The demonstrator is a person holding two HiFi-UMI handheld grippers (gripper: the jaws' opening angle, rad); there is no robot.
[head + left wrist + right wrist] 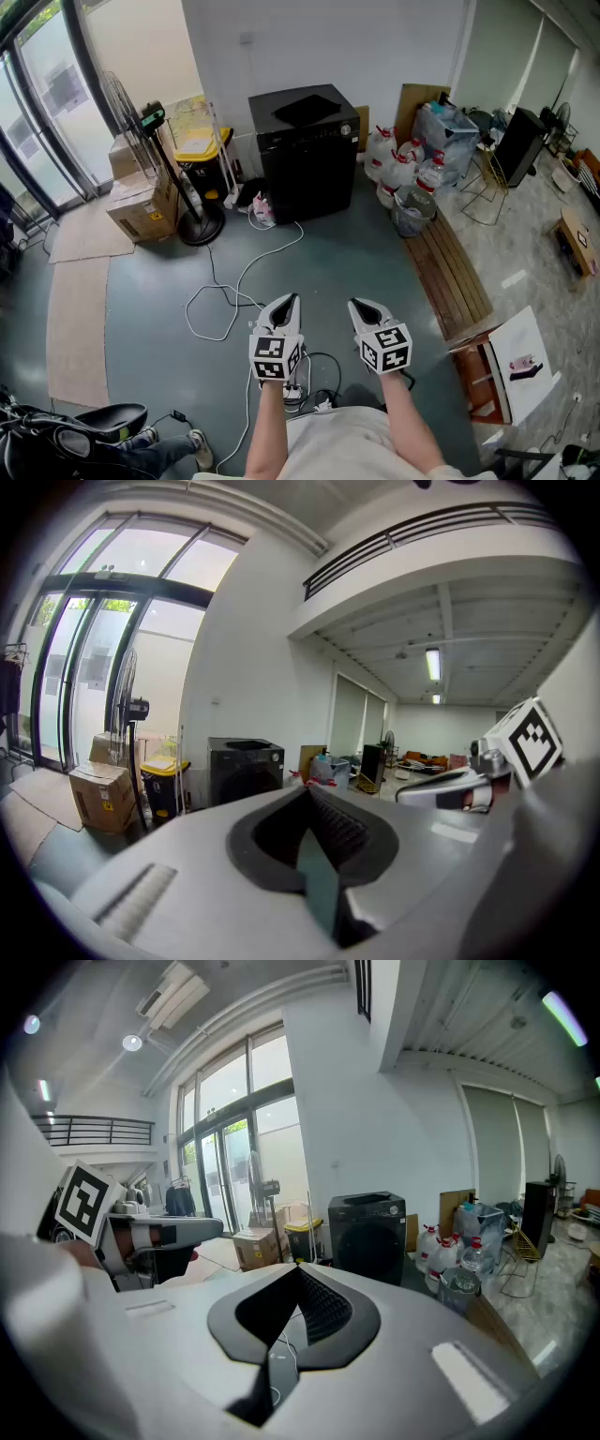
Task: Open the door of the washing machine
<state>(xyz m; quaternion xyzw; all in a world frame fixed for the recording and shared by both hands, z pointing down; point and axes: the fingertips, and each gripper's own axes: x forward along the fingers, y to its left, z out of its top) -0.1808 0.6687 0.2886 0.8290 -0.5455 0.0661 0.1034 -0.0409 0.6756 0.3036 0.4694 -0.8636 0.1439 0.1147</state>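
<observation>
Washing machine (305, 150): black, against the white wall; the door on its front looks shut.
Cardboard box (141, 208): left of the washing machine, past the bin.
Water bottles (401, 171): a bunch just right of the washing machine.
Bin (199, 150): yellow lid, just left of the washing machine.
Left gripper (292, 299): well in front of the washing machine, jaws together, holding nothing.
Right gripper (357, 305): well in front of the washing machine too, jaws together, holding nothing.
White cable (234, 291): on the floor in front of the washing machine.

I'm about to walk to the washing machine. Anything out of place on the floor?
Yes: a white cable trails in loose loops across the floor in front of the washing machine, right along the way there.
</observation>
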